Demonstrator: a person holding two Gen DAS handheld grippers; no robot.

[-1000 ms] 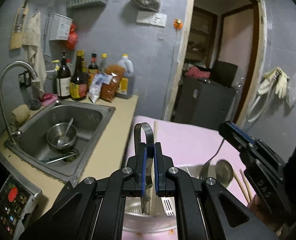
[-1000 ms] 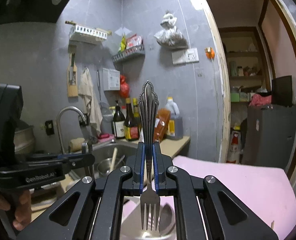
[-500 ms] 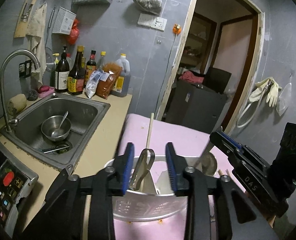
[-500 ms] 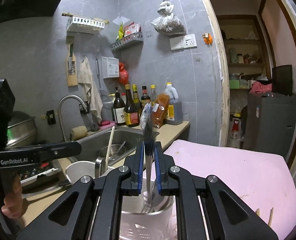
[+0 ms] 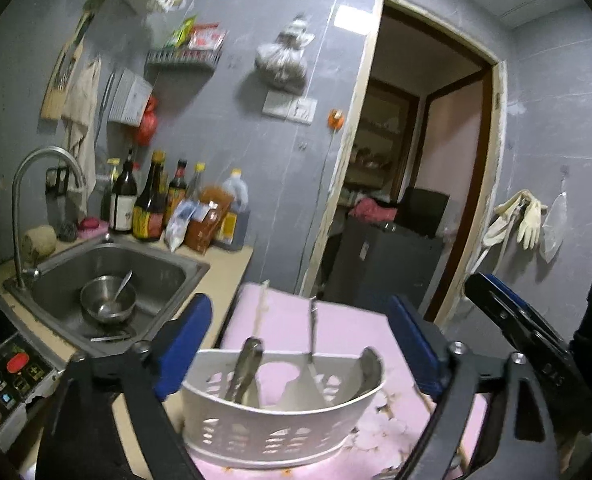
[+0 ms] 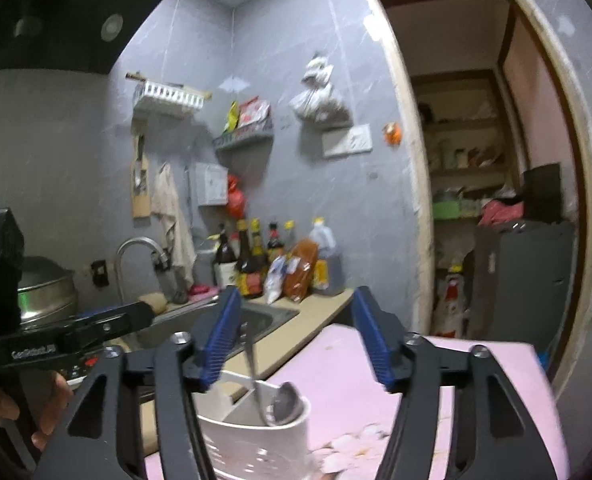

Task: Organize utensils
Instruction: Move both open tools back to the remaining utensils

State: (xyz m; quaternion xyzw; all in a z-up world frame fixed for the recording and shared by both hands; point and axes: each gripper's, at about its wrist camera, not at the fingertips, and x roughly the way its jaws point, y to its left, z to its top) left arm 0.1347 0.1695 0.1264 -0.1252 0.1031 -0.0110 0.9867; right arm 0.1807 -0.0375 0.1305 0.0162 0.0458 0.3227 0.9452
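Two grippers, left gripper [image 5: 299,344] and right gripper [image 6: 296,336], just spread wide (both empty) above the caddy [image 5: 280,432].

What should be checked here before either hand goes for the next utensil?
1. Left tongs empty: ok, jaws have just been opening, nothing pressed between them.
2. Right tongs empty: ok, jaws have just been opening, pads clear of the handle below.
3. Utensils inside the caddy: ok, the clip and the fork lean in it.
4. Ladle seated: ok, bowl inside the rim.
5. Caddy upright on the pink mat: ok.
6. Utensils left to sort: cannot tell.
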